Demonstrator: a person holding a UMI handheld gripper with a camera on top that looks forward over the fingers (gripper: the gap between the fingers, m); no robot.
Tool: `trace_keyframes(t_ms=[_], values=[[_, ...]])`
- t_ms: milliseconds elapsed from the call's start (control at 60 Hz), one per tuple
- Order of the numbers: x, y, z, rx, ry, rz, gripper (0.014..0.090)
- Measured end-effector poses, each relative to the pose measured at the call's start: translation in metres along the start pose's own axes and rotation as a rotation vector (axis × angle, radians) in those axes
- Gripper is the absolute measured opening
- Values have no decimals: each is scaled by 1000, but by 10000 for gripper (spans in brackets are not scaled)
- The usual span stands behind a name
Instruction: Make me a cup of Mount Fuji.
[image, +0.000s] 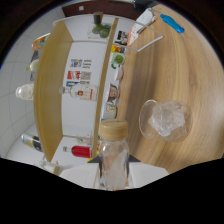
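Observation:
My gripper (113, 165) is shut on a clear bottle (113, 157) with a beige cap (113, 129); dark fingertips (93, 159) press on both of its sides. The gripper is rolled onto its side, so the bottle lies level rather than upright, with its cap still on. Just ahead and to the right, a clear glass (165, 120) filled with ice cubes stands on the wooden table (165, 65). The bottle's cap is close to the glass's rim and beside it, not over it. The bottle's lower part is hidden below the fingers.
Beyond the bottle is a wooden shelf unit (52, 85) with a white back, holding several bottles, among them a clear one with a red label (80, 92) and a red one (80, 150). A blue object (172, 22) and a clear stand (145, 37) lie farther along the table.

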Motion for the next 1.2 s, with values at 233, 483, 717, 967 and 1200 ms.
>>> trace_keyframes(t_ms=[233,483,717,967,1200], values=[[-9,5,4,-54,-90,347,373],[-11,4,1,-61,-97,355,375],[-44,-1,-15,7,-68,-173,377],[-69,1,-16,122,7,-917,376],[-6,14,18,88,183,-1272,375]])
